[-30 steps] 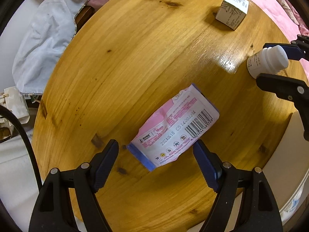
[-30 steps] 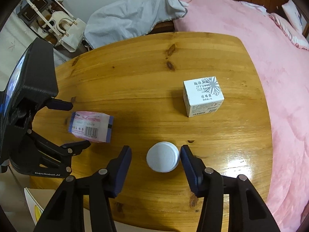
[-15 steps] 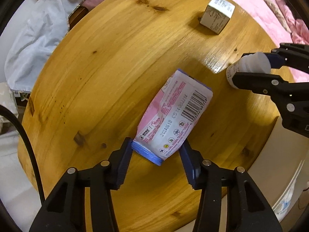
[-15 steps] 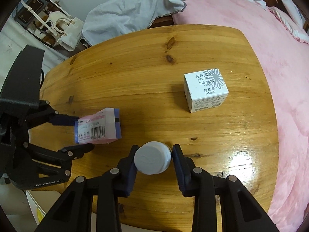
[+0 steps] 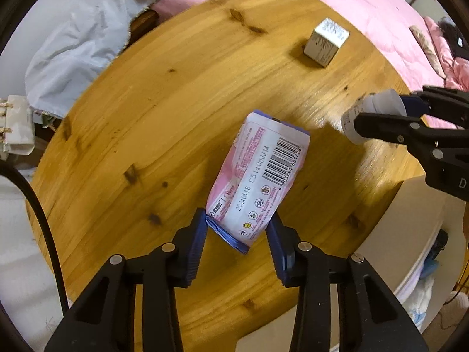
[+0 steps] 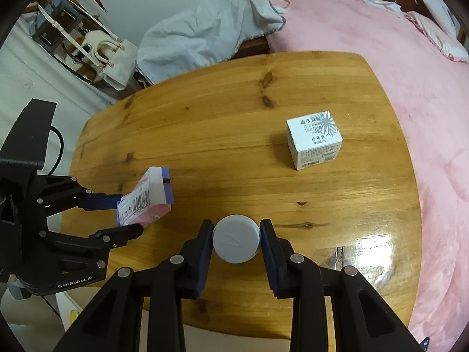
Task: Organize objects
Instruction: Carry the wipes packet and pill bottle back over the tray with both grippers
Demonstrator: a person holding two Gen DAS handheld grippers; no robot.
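A pink and white pack with blue ends (image 5: 258,176) hangs tilted just above the round wooden table (image 5: 146,132). My left gripper (image 5: 239,223) points down with its jaws closing, and the pads press on the pack's near end. In the right wrist view the same pack (image 6: 149,196) sits in the left gripper (image 6: 129,214) at the left. A white bottle (image 6: 236,243) stands by the table's front edge, with my right gripper (image 6: 236,225) shut on its round cap. A white printed box (image 6: 315,143) stands alone further back on the table (image 6: 219,132).
A pale grey cloth (image 6: 205,38) lies draped beyond the table's far edge. A pink bed (image 6: 410,73) borders the table on the right. Handbags (image 6: 88,44) hang at the far left. A white cabinet (image 5: 410,234) stands beside the table's near edge.
The left jaws closed on the pack's end and lifted it off the table, tilting it. The right jaws closed on the bottle's cap.
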